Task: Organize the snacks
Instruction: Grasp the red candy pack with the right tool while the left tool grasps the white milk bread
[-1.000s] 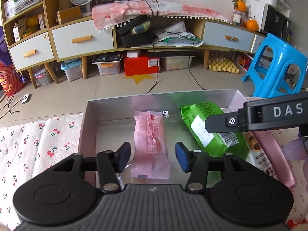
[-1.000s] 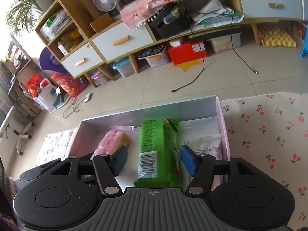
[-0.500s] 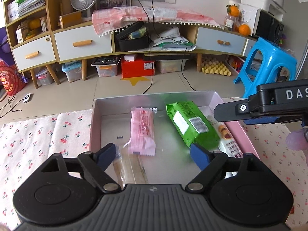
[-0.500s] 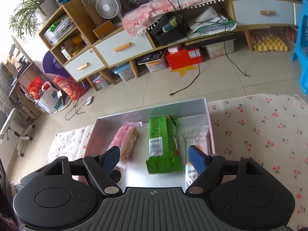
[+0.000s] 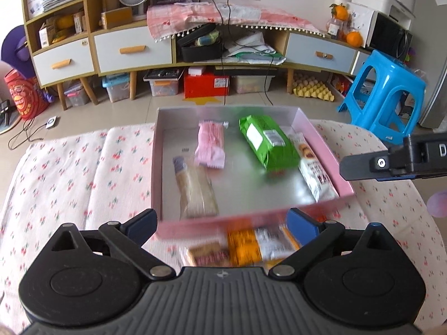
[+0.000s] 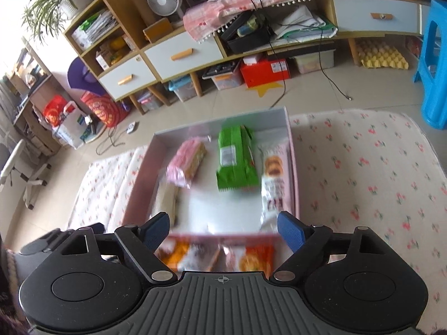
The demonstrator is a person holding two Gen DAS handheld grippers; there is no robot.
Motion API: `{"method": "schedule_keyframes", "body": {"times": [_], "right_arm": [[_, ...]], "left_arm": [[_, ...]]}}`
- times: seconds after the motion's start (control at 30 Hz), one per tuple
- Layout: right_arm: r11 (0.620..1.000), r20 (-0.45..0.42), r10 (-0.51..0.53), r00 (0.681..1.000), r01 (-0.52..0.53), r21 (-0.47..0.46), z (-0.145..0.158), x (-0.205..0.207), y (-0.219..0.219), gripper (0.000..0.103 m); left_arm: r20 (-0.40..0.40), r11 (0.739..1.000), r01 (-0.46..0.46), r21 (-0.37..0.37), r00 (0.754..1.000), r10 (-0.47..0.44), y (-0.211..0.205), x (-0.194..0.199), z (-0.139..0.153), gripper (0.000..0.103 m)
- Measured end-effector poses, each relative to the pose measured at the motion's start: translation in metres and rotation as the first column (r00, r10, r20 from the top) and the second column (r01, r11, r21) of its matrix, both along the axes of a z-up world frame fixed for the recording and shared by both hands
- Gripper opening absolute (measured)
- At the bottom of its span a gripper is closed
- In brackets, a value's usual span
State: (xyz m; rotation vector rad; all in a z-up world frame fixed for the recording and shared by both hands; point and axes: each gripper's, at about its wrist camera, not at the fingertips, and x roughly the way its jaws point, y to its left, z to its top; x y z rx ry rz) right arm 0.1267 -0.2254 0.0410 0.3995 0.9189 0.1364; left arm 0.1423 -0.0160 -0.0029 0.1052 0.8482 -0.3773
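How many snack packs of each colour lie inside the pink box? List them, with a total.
Pink pack: 1
Green pack: 1
Clear pack of beige crackers: 1
White pack with a cake picture: 1
Total in the pink box: 4

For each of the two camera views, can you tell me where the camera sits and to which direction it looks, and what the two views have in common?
Left wrist view: sits on the left tongs, looking forward and down at the pink tray; its own opening blue-padded fingers show, plus the right tongs' side at the right edge.
Right wrist view: sits on the right tongs, looking forward and down at the same tray from further right; its own opening fingers show, nothing between them.
Shared: tray, green packet, pink packet, loose snacks in front, cherry-print cloth, cabinet.
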Motion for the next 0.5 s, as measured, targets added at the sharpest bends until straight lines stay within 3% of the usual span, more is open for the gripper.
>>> {"method": "schedule_keyframes", "body": {"times": [0.27,0.5], "right_arm": [[0.999,-0.003,0.0,1.0,0.0,-0.051,-0.008,-0.042,-0.005,0.086],[0.994,0.005,-0.012,1.0,0.013,-0.111,-0.024,-0.069,-0.015,0.086]], "left_arm": [[0.0,0.999,-0.029,0.014,1.0,0.029,0.014,-0.027,0.004,0.102],[0.003,0.996,-0.091,0.014,0.996,0.091,0.028,-0.042,-0.014,0.102]]}}
